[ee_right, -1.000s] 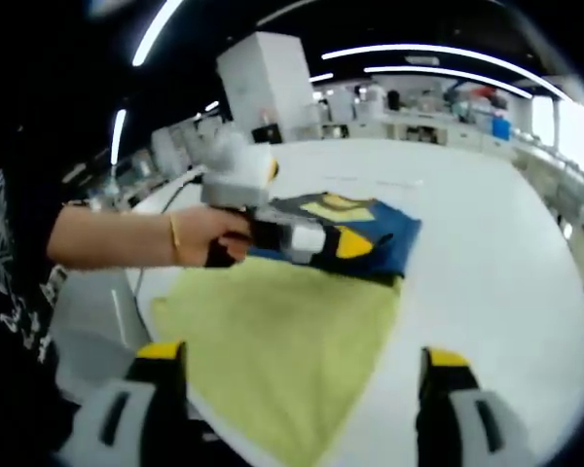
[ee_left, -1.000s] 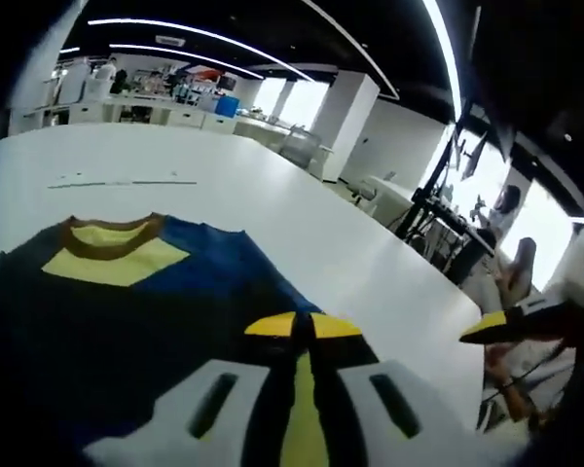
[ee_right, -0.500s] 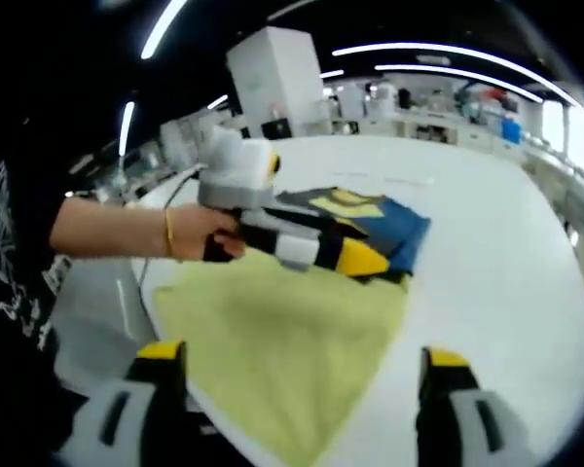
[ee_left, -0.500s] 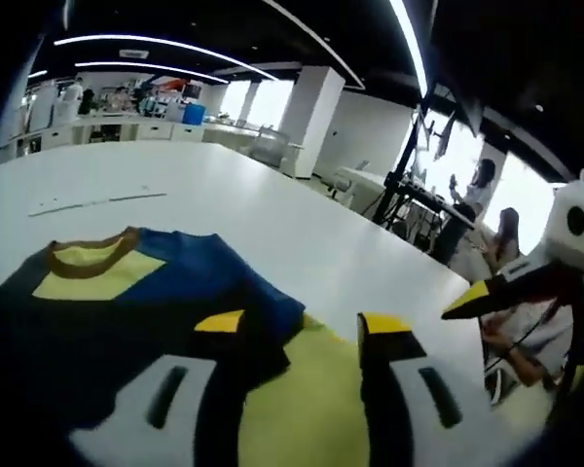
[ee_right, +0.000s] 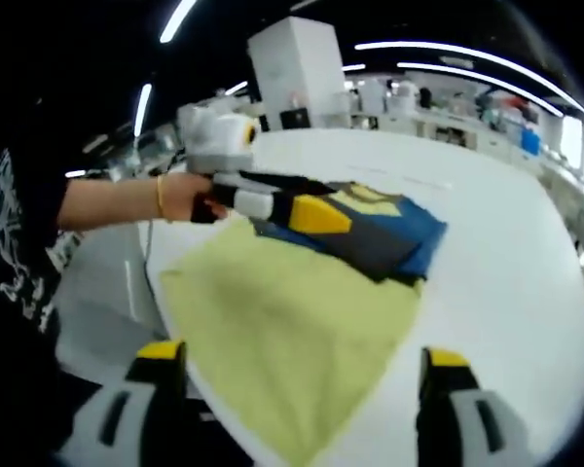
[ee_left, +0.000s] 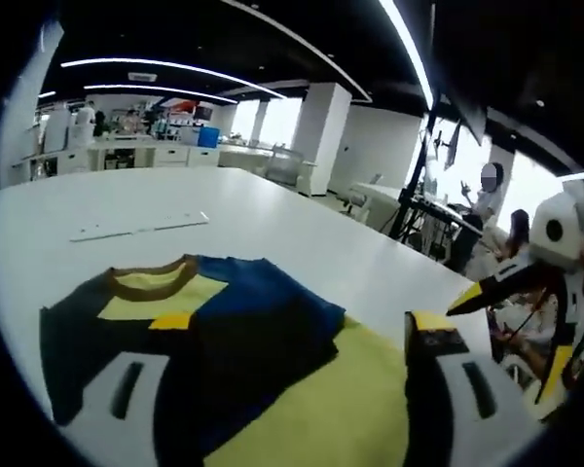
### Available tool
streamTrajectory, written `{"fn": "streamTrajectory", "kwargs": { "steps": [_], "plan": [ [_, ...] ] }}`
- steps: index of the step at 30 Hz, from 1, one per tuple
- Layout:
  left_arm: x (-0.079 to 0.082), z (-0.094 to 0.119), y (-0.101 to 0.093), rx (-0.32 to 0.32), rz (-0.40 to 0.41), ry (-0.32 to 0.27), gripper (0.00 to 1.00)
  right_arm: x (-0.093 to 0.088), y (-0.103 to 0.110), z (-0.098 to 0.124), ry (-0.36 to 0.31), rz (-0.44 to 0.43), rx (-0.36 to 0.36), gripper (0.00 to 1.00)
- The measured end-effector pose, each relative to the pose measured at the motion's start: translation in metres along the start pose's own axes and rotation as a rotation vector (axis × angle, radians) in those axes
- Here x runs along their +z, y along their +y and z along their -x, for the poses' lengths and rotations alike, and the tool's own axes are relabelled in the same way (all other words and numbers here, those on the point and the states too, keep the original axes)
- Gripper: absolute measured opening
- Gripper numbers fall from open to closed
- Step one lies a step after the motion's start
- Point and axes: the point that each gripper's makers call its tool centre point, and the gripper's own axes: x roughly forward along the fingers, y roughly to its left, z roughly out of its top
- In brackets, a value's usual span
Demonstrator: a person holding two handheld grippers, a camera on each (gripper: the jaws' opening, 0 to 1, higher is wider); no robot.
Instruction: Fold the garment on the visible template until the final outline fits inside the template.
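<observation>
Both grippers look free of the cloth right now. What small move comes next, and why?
Probably bring the open left gripper down onto the near edge of the blue garment to grip it for another fold. The garment lies partly folded at the far end of the yellow template, and the open right gripper hovers farther off.

Wide white tabletop (ee_left: 273,224), edge curving at right. Dark ceiling with long strip lights (ee_left: 156,66). White square pillar (ee_left: 323,136); bright windows (ee_left: 277,119) behind. White counters (ee_left: 107,151) along far wall. People seated at right.
</observation>
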Motion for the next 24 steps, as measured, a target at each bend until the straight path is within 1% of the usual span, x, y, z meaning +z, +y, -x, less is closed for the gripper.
{"fn": "streamTrajectory", "kwargs": {
  "steps": [2, 4, 6, 8, 11, 15, 19, 22, 24],
  "plan": [
    [-0.002, 0.011, 0.007, 0.009, -0.007, 0.002, 0.96, -0.001, 0.003, -0.001, 0.011, 0.008, 0.01, 0.99],
    [-0.003, 0.024, 0.01, 0.015, -0.02, 0.003, 0.99, -0.001, 0.005, -0.001, 0.021, 0.022, 0.018, 0.99],
    [-0.006, 0.036, 0.019, 0.028, -0.028, 0.011, 0.99, -0.001, 0.007, -0.002, 0.024, 0.026, 0.03, 0.99],
    [-0.006, 0.046, 0.02, 0.034, -0.032, 0.011, 0.99, -0.002, 0.01, -0.003, 0.03, 0.034, 0.042, 0.99],
    [-0.008, 0.066, 0.027, 0.043, -0.046, 0.013, 0.99, -0.003, 0.012, -0.004, 0.04, 0.04, 0.053, 0.99],
    [-0.012, 0.088, 0.028, 0.044, -0.067, 0.032, 0.99, -0.006, 0.016, -0.006, 0.054, 0.052, 0.063, 0.99],
    [-0.023, 0.113, 0.029, 0.045, -0.096, 0.062, 0.99, -0.009, 0.022, -0.009, 0.068, 0.063, 0.078, 0.99],
    [-0.031, 0.129, 0.027, 0.039, -0.099, 0.075, 0.99, -0.01, 0.023, -0.01, 0.074, 0.099, 0.067, 0.99],
    [-0.038, 0.14, 0.027, 0.043, -0.1, 0.089, 0.99, -0.011, 0.024, -0.011, 0.077, 0.097, 0.073, 0.99]
  ]
}}
